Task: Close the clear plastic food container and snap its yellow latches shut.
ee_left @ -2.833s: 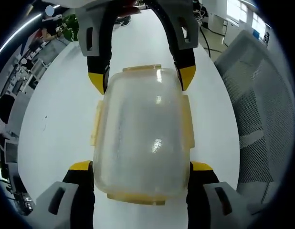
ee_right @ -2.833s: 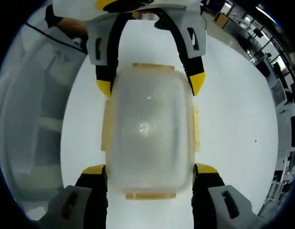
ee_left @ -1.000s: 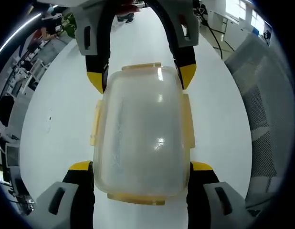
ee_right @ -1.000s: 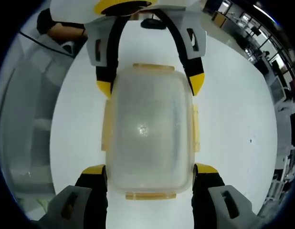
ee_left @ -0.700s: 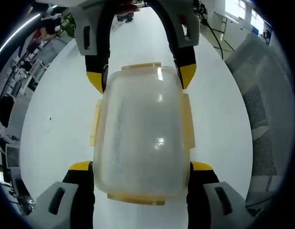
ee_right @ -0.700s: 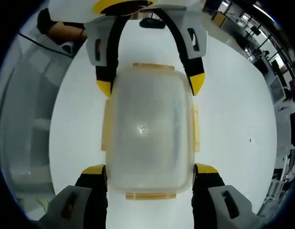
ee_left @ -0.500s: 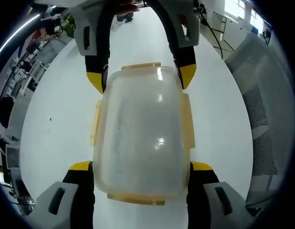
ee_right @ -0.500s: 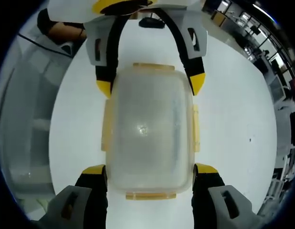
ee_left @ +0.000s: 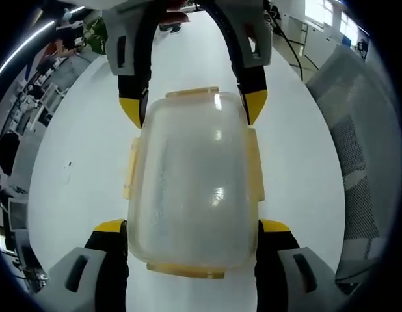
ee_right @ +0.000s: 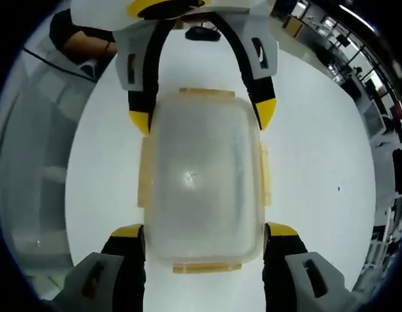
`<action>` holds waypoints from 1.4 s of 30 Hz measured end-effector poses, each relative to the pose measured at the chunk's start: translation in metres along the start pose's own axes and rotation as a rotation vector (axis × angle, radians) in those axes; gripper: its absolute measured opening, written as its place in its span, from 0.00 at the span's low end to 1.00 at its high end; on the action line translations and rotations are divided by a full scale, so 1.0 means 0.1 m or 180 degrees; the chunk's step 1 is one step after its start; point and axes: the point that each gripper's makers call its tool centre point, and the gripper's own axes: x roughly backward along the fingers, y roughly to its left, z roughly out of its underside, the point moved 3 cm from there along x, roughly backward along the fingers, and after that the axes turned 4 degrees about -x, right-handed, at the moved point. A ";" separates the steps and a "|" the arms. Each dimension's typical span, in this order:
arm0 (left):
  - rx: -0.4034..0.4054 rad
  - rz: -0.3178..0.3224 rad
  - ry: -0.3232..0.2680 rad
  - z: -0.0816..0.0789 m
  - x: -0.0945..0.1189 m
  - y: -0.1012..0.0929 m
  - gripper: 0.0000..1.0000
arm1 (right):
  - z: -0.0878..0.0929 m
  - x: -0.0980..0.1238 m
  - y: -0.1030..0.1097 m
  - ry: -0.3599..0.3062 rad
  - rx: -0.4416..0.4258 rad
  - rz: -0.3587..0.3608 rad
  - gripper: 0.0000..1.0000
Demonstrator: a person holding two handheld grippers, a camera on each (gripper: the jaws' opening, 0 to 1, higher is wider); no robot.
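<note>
Almost nothing has moved since the earlier frames: the container sits between the same four jaw tips, and only my cameras have drifted a little.

In the left gripper view, my left gripper (ee_left: 191, 227) grasps the near end of the clear container (ee_left: 191, 188), its yellow-tipped jaws pressed against both sides of the box. The lid is down on the box. A yellow latch (ee_left: 185, 270) lies along the edge nearest me, another latch (ee_left: 131, 170) runs along the side to the left of my jaws, and a third lines the right side. Straight ahead, my right gripper (ee_left: 191, 110) reaches in from the far end, its tips against the far corners. The white bench (ee_left: 77, 149) spreads under everything, and a mesh chair (ee_left: 347, 130) stands off to my right.

In the right gripper view, my right gripper (ee_right: 202, 234) clamps the near end of the container (ee_right: 201, 179), with a latch (ee_right: 206, 266) between its jaws. The left gripper (ee_right: 202, 117) holds the far corners ahead. The bench (ee_right: 318, 162) lies beneath.
</note>
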 end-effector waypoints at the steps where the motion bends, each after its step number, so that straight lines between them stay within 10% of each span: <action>1: 0.0018 -0.0011 -0.0005 0.00 0.00 0.00 0.81 | 0.01 0.01 0.01 0.0008 0.0001 0.0000 0.74; 13: 0.0218 -0.0098 -0.0236 -0.13 0.06 -0.03 0.89 | 0.17 0.07 0.02 -0.0098 -0.0275 0.0155 0.81; 42: 0.0939 -0.0506 -0.0668 0.13 0.26 -0.14 0.91 | 0.35 0.16 0.24 -0.0485 -0.0745 0.0502 0.81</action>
